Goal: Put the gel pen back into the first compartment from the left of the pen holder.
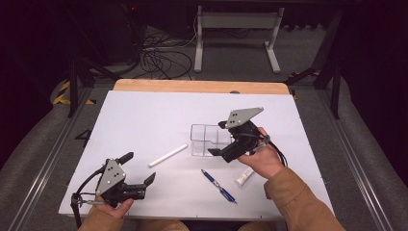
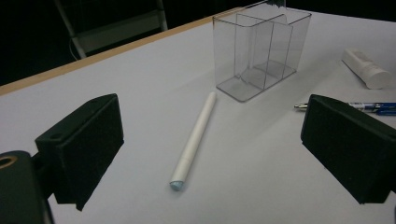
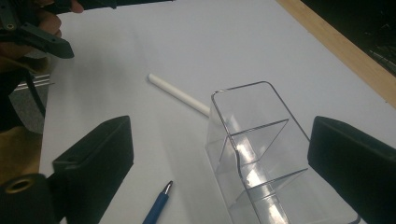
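The high view looks forward and down on the whole tabletop point(image 1: 144, 120) from above the person's side. The left gripper view sits low near the surface, facing the clear organizer point(image 2: 261, 51) from a distance. The right gripper view looks down on it closely. All three share the organizer and white pen point(image 1: 167, 155).

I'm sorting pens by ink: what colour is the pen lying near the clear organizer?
The pen is blue with a silver tip, clearest in the high view.

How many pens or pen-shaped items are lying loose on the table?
2. A white pen lies left of the clear organizer; a blue pen lies in front of it, nearer the person. Neither is in the organizer.
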The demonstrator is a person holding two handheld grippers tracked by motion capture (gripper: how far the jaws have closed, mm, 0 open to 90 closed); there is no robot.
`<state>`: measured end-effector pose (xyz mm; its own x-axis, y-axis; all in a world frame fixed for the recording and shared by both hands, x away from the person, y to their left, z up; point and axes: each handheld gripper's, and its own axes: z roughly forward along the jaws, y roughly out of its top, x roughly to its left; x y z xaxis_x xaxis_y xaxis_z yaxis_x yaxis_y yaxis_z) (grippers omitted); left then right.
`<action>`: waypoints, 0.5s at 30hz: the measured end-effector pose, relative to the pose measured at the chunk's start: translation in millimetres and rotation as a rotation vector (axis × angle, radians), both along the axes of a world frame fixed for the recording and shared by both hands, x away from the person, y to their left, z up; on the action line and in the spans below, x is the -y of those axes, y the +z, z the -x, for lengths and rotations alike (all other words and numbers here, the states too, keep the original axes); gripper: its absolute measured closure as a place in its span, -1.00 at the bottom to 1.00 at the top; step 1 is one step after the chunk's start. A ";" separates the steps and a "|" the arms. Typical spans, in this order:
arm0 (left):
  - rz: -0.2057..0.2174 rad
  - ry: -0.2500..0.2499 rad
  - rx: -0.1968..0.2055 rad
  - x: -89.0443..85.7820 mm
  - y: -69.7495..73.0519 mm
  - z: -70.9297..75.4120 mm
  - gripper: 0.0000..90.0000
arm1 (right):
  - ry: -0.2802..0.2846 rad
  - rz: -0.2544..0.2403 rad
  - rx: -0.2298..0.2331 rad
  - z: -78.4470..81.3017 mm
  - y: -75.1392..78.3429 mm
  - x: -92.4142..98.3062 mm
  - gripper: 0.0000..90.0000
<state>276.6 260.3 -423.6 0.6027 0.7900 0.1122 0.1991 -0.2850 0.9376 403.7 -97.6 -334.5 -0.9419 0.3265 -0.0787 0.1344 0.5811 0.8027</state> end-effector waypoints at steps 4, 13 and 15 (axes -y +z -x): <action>0.002 0.000 -0.001 0.4 -0.2 0.5 -0.86 | -0.020 -0.018 -0.025 4.4 -1.3 2.4 -0.95; -0.003 0.000 0.004 0.9 0.3 0.9 -0.86 | -0.022 -0.121 -0.053 12.8 -3.0 12.9 -1.00; -0.003 0.000 0.002 0.9 0.2 0.8 -0.86 | -0.017 -0.142 -0.060 13.2 -4.0 14.3 -1.00</action>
